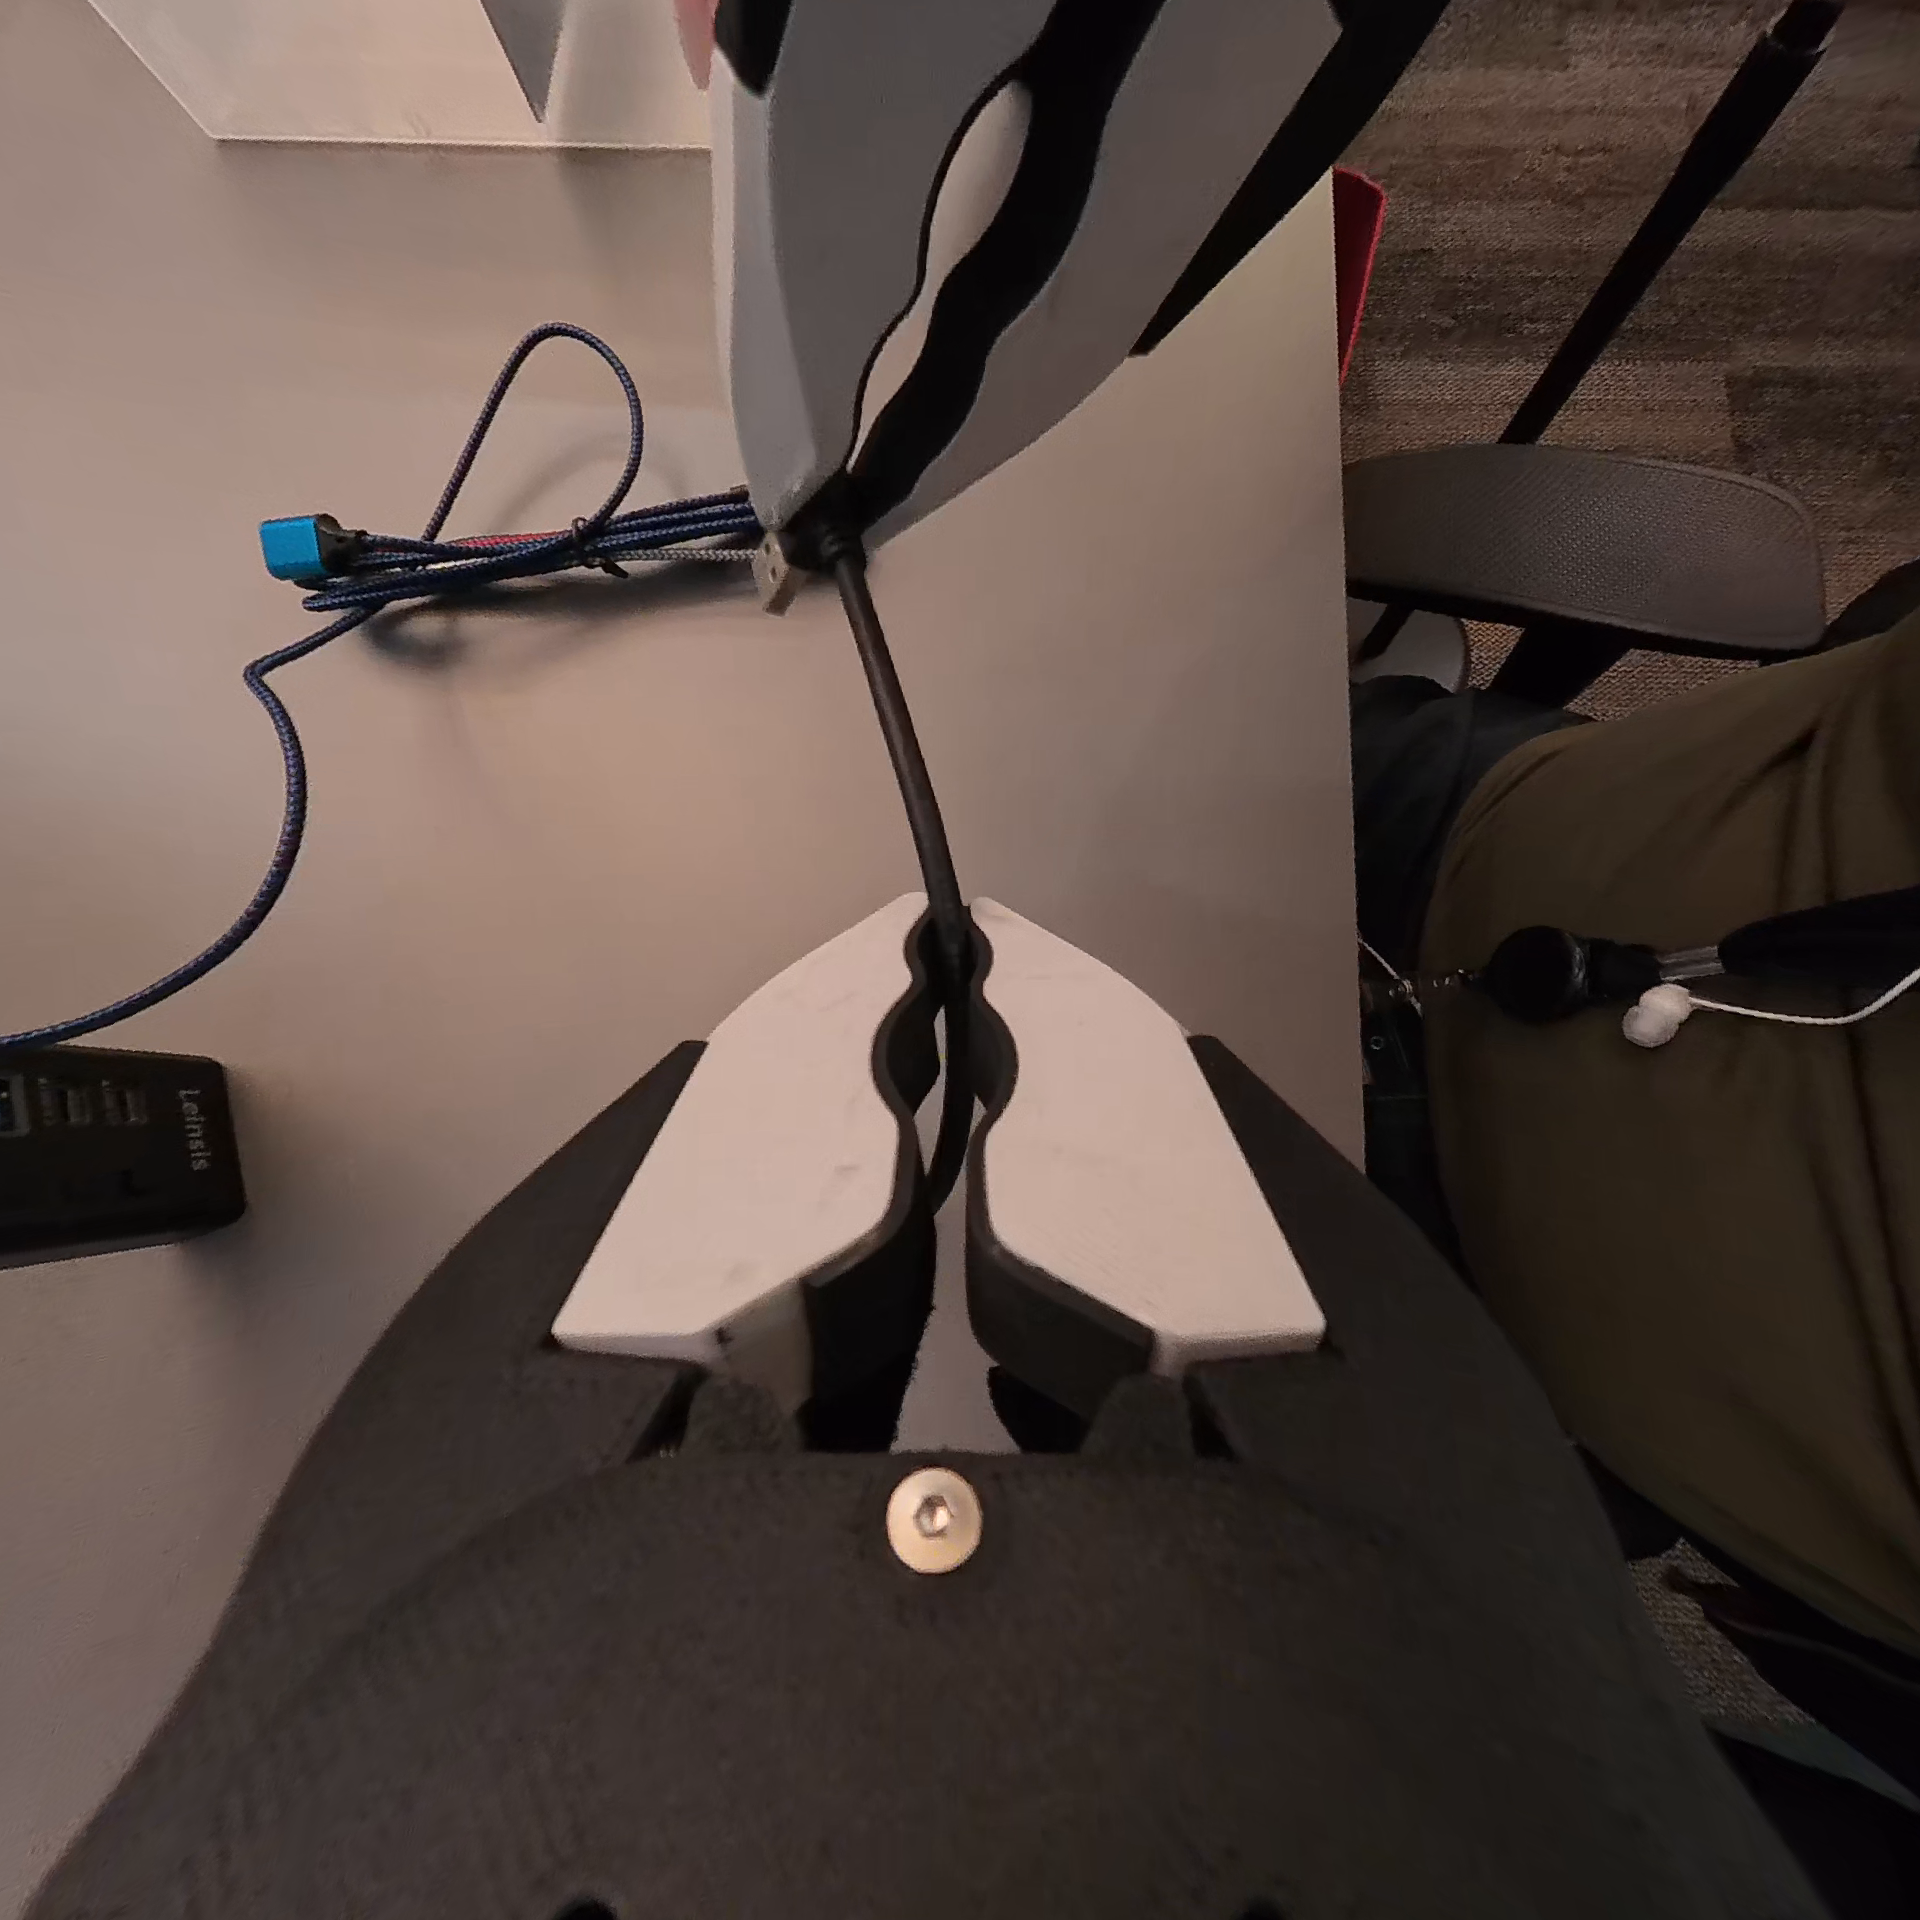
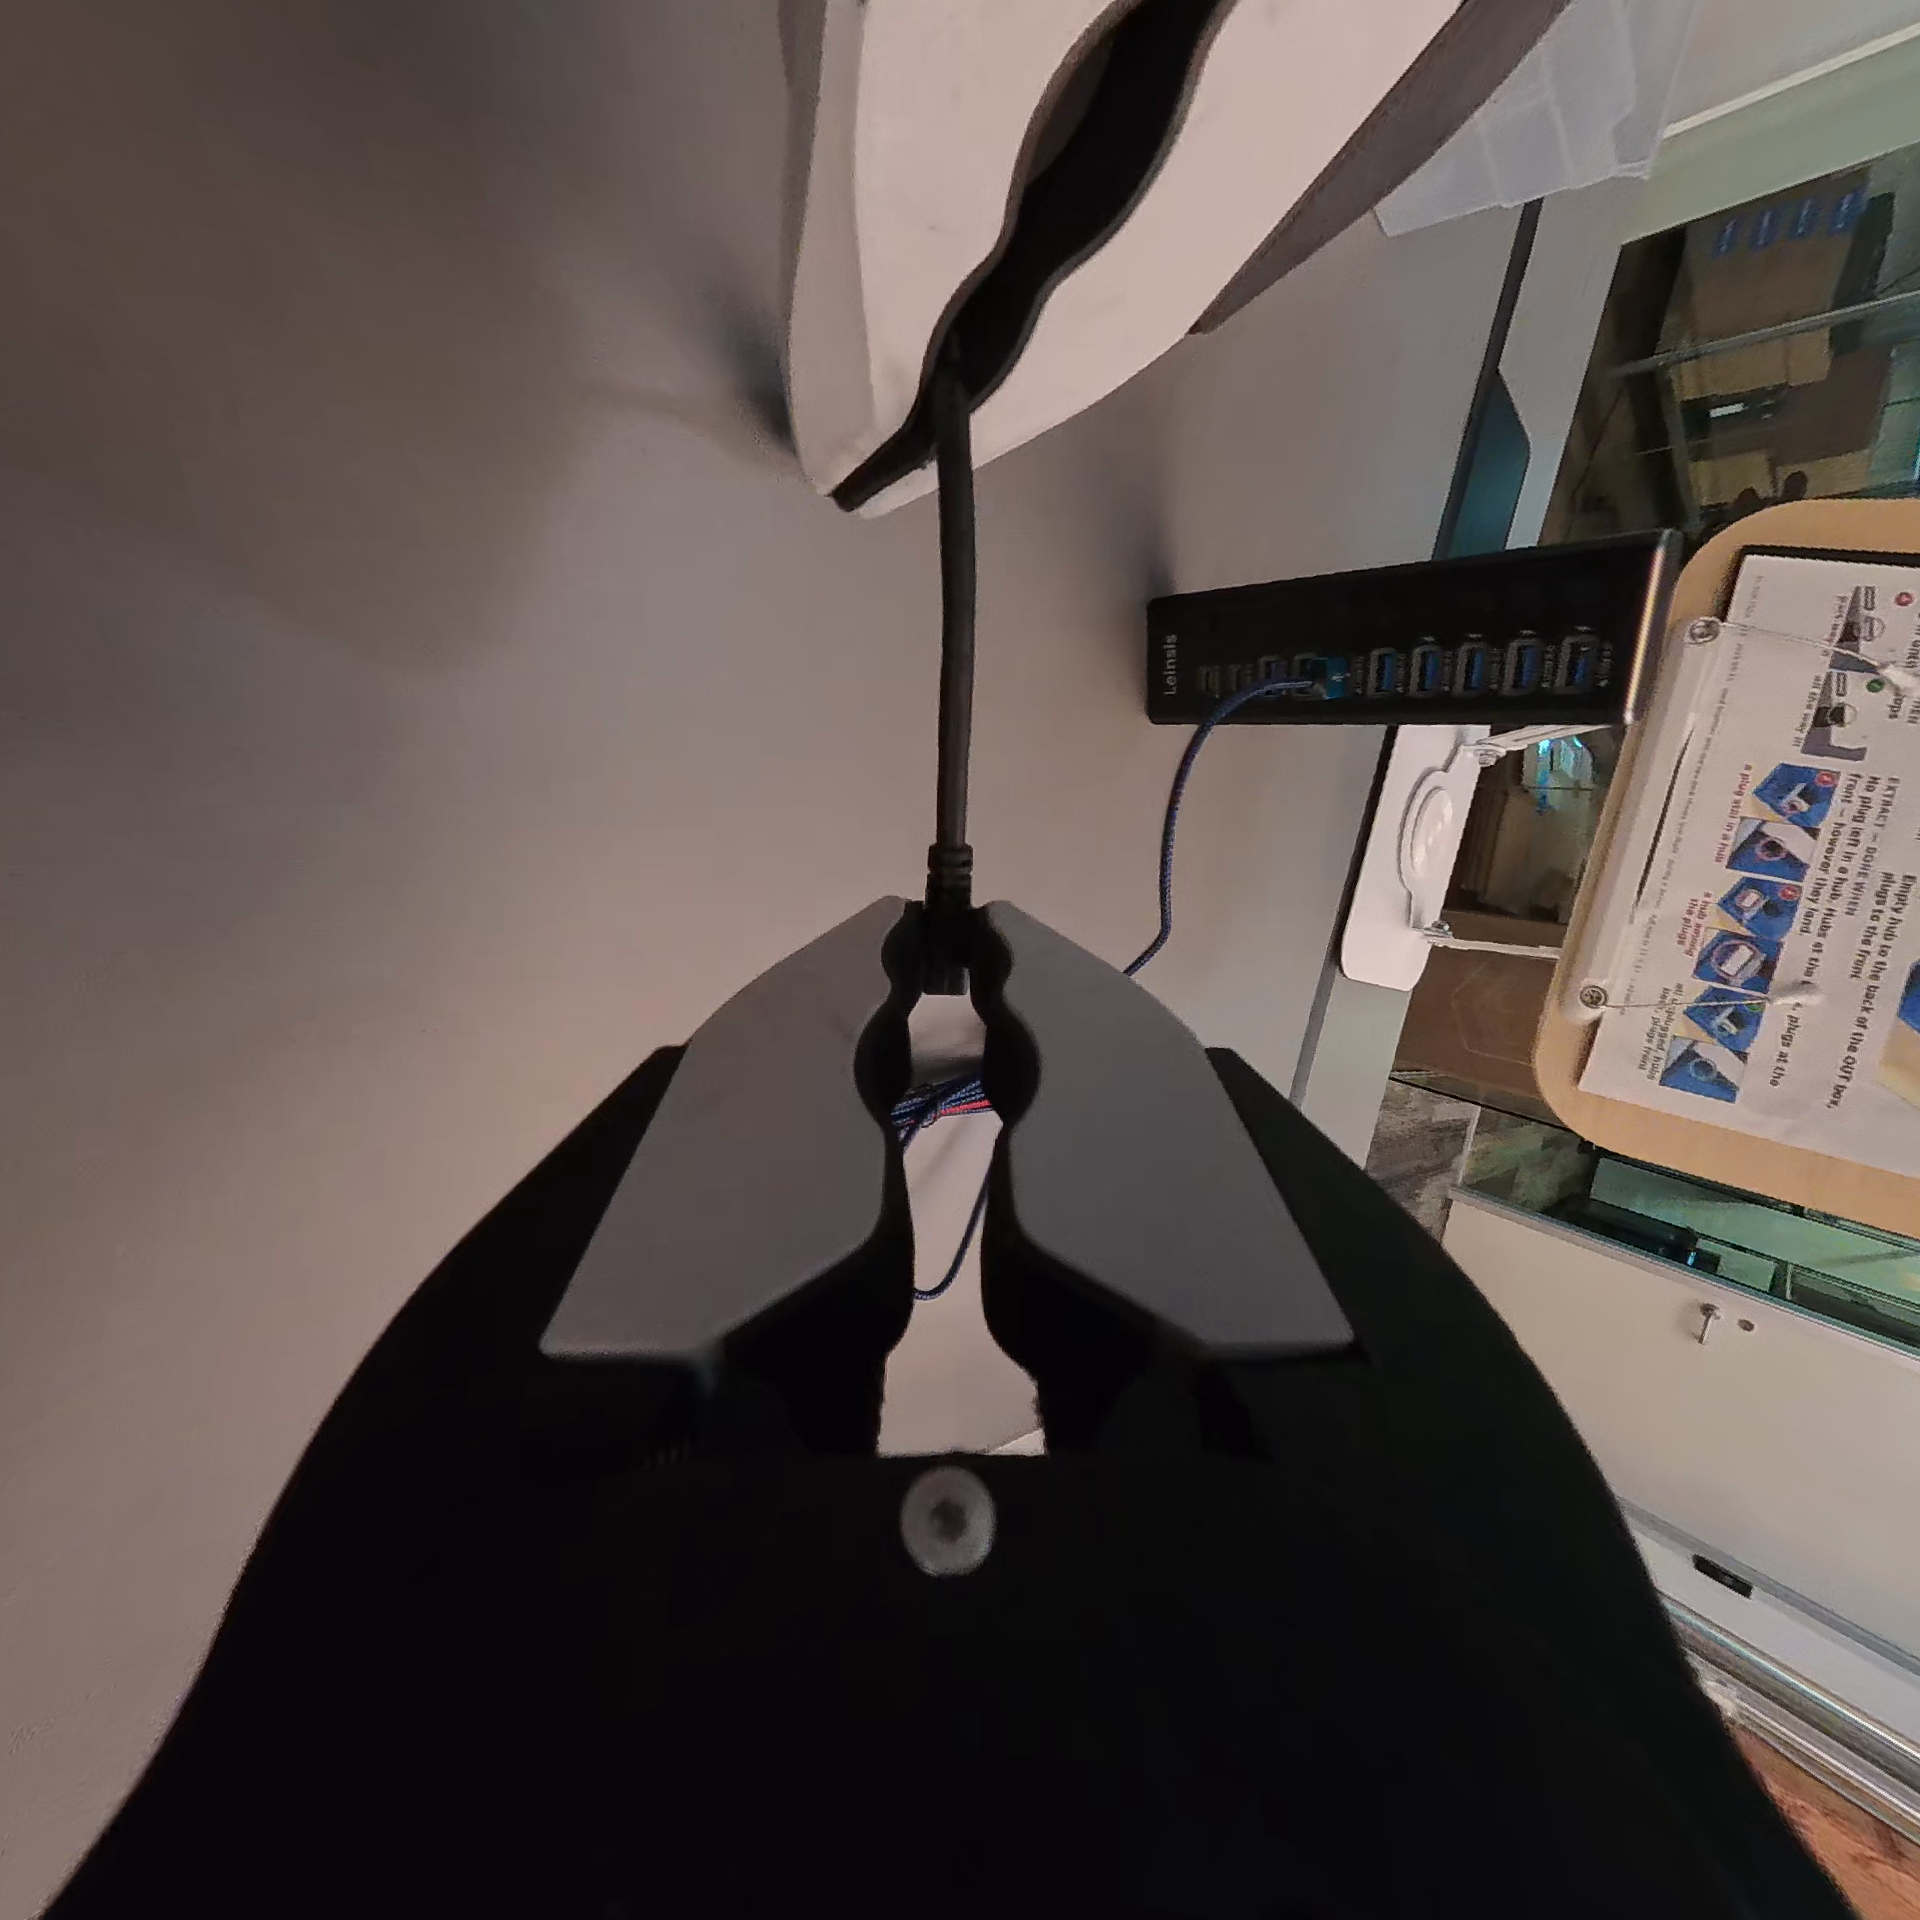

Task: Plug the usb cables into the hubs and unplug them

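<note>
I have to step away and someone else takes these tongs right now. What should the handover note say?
Left tongs: shut on the black cable, gripping its cord.
Right tongs: shut on the same cable's plug end, so the cable spans between both, above the table.
Black hub: on the table, one blue braided cable plugged in; the other ports in view look free.
Bundle of braided cables with a blue plug: lying loose, unplugged.
Left: plug in the black cable and the bundle, then unplug all.

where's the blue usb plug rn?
Left wrist view, left side: the blue USB plug lies on the table at the braided cable bundle's end, beyond the black hub.
</note>
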Motion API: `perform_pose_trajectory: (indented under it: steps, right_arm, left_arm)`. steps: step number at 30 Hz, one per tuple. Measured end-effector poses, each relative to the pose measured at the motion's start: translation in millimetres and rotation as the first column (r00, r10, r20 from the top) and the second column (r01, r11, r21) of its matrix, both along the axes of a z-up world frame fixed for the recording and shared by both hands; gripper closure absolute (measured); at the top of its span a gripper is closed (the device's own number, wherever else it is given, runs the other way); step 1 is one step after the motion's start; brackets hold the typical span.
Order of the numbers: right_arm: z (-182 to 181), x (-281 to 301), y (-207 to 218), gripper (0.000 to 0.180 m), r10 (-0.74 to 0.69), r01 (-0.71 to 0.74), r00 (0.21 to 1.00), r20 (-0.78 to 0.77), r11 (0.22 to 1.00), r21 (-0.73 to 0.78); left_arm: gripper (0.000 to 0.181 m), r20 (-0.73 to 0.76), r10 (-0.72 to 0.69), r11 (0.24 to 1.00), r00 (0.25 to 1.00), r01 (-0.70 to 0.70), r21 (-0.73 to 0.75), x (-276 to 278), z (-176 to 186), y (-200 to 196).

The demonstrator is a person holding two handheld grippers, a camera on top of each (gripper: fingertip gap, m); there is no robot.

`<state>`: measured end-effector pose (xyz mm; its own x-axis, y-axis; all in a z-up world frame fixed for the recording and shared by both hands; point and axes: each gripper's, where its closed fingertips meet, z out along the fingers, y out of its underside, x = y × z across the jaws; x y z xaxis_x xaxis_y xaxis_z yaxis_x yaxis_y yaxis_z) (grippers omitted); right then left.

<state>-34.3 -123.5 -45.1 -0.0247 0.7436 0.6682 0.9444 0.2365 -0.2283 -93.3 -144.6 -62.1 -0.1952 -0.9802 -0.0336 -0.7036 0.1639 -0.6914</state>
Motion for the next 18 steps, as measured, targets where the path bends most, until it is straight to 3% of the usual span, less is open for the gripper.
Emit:
perform_pose_trajectory:
  steps: [5,8,11,14,16,18]
  right_arm:
    - [6,1,7,0.171,0.013,-0.016,1.000,0.029,0.992,0.124]
    - [15,9,18,0.171,0.002,-0.024,0.997,0.078,0.957,0.290]
    - [26,16,23,0.171,0.009,-0.037,0.998,0.069,0.907,0.418]
    - [45,21,24,0.171,0.034,-0.056,0.998,0.050,0.831,0.553]
    - [61,21,20,0.171,0.084,-0.094,0.995,0.045,0.775,0.625]
    - [79,19,13,0.172,0.133,-0.125,0.990,0.043,0.709,0.694]
  left_arm:
    - [0.179,0.052,0.044,0.995,0.998,-0.039,-0.089,2,6,1]
    - [0.142,0.204,0.127,0.972,0.971,-0.081,-0.220,2,32,13]
    - [0.137,0.425,0.285,0.940,0.859,-0.164,-0.299,-8,68,51]
    - [0.137,0.520,0.460,0.885,0.720,-0.421,-0.199,-30,66,121]
    - [0.123,0.491,0.538,0.809,0.685,-0.583,-0.073,-41,41,166]
    - [0.114,0.457,0.571,0.753,0.682,-0.657,0.039,-43,15,197]
